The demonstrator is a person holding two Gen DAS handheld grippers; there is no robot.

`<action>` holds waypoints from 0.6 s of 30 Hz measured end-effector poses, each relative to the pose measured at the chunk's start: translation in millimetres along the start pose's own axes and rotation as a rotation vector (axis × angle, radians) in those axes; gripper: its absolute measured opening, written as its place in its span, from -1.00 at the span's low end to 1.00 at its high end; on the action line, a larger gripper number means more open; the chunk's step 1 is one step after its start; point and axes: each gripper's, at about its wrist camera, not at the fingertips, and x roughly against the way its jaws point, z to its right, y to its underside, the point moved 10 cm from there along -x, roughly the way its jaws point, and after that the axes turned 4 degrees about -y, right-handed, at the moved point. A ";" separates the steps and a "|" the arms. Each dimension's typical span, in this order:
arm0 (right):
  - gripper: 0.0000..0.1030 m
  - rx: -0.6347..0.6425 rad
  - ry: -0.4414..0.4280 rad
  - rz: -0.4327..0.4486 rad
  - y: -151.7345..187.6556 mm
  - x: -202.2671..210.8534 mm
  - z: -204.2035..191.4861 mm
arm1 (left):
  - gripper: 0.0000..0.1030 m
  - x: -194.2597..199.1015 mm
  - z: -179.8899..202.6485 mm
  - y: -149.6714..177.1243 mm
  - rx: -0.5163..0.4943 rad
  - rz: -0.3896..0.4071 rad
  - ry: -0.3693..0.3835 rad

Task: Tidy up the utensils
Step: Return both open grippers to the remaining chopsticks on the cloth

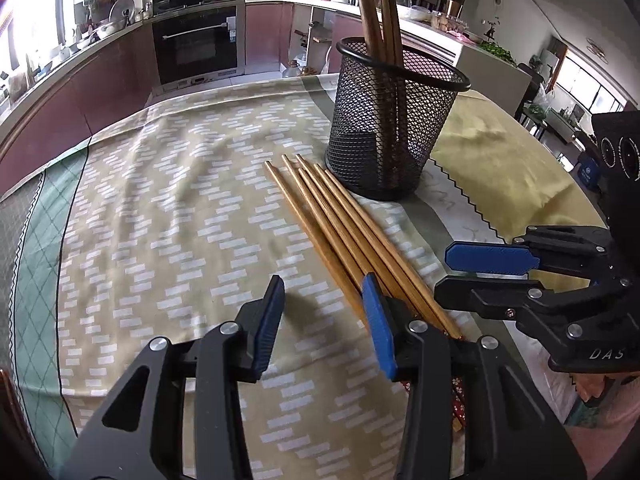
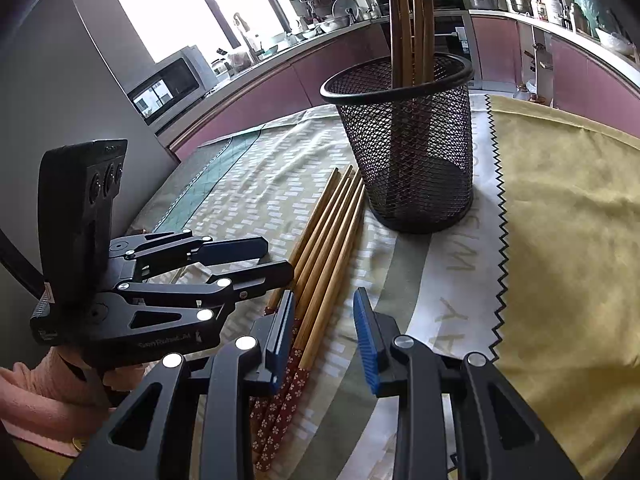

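Note:
Several wooden chopsticks (image 1: pixel 340 220) (image 2: pixel 332 236) lie side by side on the tablecloth, tips toward a black mesh holder (image 1: pixel 392 128) (image 2: pixel 412 152). Their handle ends are red with white flowers (image 2: pixel 280 400). More chopsticks (image 1: pixel 376 8) (image 2: pixel 408 20) stand upright in the holder. My left gripper (image 1: pixel 322 284) (image 2: pixel 278 258) is open with bare cloth between its pads; its right finger (image 1: pixel 376 320) hangs over the left side of the bundle. My right gripper (image 2: pixel 323 296) (image 1: pixel 444 274) is open above the chopsticks' handle half, and its pads do not press them.
A yellow cloth (image 1: pixel 500 168) (image 2: pixel 568 220) with a zigzag edge covers the table's right part. The patterned tablecloth (image 1: pixel 160 200) spreads to the left. A hand in a pink sleeve (image 2: pixel 32 392) holds the left gripper. Kitchen counters and an oven (image 1: pixel 196 40) stand beyond the table's far edge.

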 end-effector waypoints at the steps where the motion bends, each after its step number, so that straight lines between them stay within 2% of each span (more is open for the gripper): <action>1: -0.43 -0.001 -0.001 0.000 -0.1 -0.1 0.1 | -0.22 -0.2 -0.7 0.4 -0.003 -0.001 -0.003; 13: -0.43 0.019 0.022 -0.012 1.2 -4.3 1.3 | -0.42 3.8 -8.2 7.7 0.026 -0.012 0.001; 18: -0.47 0.041 0.067 -0.023 1.8 -8.8 2.6 | -0.47 6.0 -12.0 10.2 0.042 -0.012 -0.001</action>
